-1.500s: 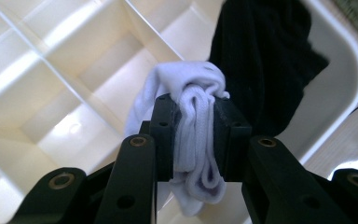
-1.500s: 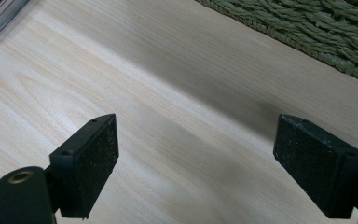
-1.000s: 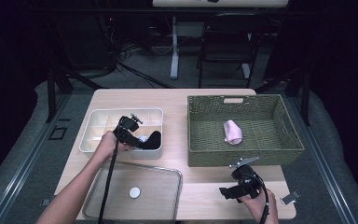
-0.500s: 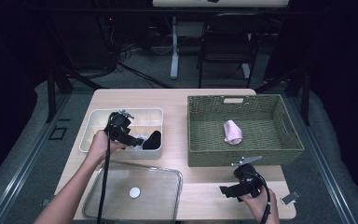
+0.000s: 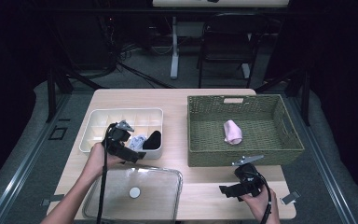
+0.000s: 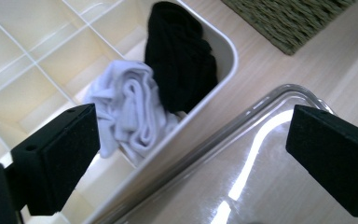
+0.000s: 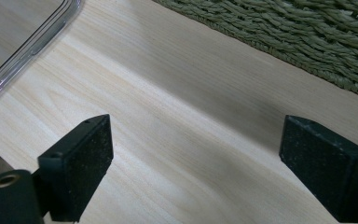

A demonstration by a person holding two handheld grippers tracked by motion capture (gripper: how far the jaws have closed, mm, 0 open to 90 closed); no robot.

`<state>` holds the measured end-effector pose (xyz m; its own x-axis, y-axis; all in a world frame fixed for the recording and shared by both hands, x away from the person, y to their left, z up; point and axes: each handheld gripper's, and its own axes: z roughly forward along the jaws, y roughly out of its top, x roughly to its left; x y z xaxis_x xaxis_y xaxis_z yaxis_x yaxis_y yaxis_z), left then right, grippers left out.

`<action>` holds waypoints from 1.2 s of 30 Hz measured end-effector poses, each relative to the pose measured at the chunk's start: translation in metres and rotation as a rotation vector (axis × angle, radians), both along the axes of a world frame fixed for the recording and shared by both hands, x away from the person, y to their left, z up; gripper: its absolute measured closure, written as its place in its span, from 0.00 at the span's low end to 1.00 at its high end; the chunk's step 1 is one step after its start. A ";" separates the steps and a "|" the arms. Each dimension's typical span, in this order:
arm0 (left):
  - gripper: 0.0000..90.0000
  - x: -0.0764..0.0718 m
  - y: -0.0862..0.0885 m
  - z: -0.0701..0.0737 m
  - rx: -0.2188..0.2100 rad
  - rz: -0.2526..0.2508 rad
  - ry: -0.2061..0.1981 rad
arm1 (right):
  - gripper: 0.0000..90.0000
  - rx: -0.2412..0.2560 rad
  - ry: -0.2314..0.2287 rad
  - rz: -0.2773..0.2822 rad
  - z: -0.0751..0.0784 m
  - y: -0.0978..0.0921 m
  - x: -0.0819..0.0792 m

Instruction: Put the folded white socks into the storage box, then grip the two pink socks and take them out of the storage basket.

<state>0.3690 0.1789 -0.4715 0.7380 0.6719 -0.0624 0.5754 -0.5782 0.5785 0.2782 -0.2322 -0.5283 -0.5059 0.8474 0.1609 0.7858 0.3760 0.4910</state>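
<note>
The high view looks forward and down over the pale wooden table (image 5: 177, 100). Both gripper views sit close, sharing the clear plastic lid (image 6: 261, 177) at six o'clock.

The left claw (image 5: 137, 155) sits at about nine o'clock in the high view, its jaws spread wide and pointing toward four o'clock. The left forearm (image 5: 77, 196) rises from seven o'clock. The right claw (image 5: 226, 191) sits at five o'clock, jaws wide apart, aimed toward nine o'clock, gripped by the right hand (image 5: 261, 207).

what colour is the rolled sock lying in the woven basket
Pale pink. The rolled sock lies alone in the green woven basket, seen best in the high view.
</note>
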 end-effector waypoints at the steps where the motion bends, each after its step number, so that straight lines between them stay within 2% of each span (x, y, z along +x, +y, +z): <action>1: 0.02 -0.003 -0.001 -0.002 0.001 -0.014 0.010 | 0.09 0.001 0.001 0.003 0.000 0.000 0.000; 6: 0.00 -0.019 -0.005 -0.009 0.002 -0.046 0.009 | 0.05 0.006 -0.009 0.003 0.000 0.000 0.001; 12: 0.00 -0.032 -0.007 -0.013 -0.007 -0.055 -0.005 | 0.00 -0.013 -0.004 0.008 -0.001 0.001 0.001; 18: 0.00 -0.047 -0.006 -0.015 -0.023 -0.058 -0.017 | 0.00 -0.005 -0.028 0.012 0.000 0.000 0.000; 26: 0.00 -0.056 -0.003 -0.022 -0.028 -0.051 -0.018 | 0.00 -0.001 -0.028 0.032 0.003 0.000 -0.003; 28: 0.00 -0.060 -0.002 -0.022 -0.032 -0.046 -0.033 | 0.00 0.005 -0.046 0.038 0.008 -0.001 -0.004; 36: 0.00 -0.070 -0.002 -0.023 -0.043 -0.040 -0.042 | 0.00 0.032 -0.072 0.041 0.021 -0.002 -0.010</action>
